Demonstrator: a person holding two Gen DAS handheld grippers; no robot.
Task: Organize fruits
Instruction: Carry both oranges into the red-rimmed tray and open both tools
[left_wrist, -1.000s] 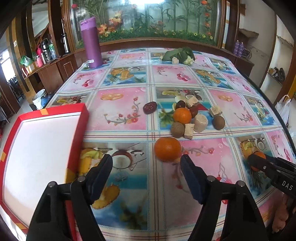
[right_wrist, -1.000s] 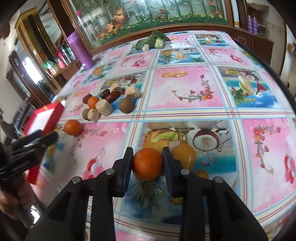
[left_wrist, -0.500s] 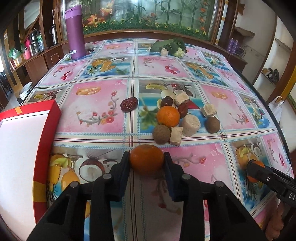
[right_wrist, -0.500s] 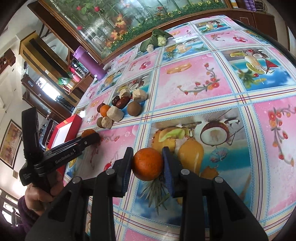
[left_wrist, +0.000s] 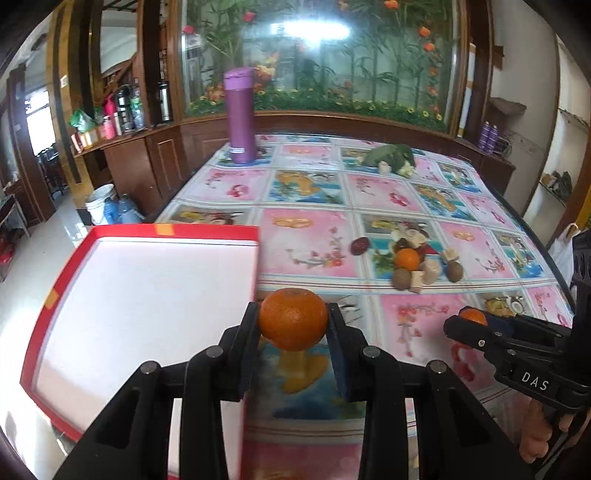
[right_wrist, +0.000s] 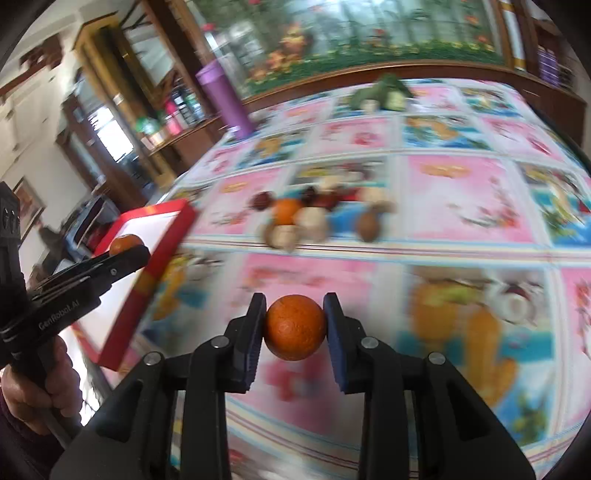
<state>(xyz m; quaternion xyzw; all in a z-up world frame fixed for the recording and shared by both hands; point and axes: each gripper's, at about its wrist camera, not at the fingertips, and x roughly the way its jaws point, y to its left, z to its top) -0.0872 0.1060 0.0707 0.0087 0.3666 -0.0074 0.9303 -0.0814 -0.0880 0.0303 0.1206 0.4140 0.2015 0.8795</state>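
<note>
My left gripper (left_wrist: 293, 325) is shut on an orange (left_wrist: 293, 318), lifted off the table just right of the red box (left_wrist: 140, 291) with a white inside. My right gripper (right_wrist: 294, 326) is shut on a second orange (right_wrist: 294, 326), held above the patterned tablecloth (right_wrist: 461, 199). Each gripper shows in the other's view: the right one (left_wrist: 465, 325) at lower right, the left one (right_wrist: 127, 251) at left beside the red box (right_wrist: 162, 254). A pile of fruits and pale chunks (left_wrist: 413, 262) with a third orange (left_wrist: 407, 258) lies mid-table.
A tall purple flask (left_wrist: 241, 116) stands at the far left corner of the table. Green vegetables (left_wrist: 393, 157) lie at the far side. A dark date (left_wrist: 359, 245) sits left of the pile. A hand (right_wrist: 33, 391) grips the left tool's handle.
The left gripper closed on the near orange, lifted it and carried it left to the box's edge. The right gripper, still gripping its orange, moved left and a little up.
</note>
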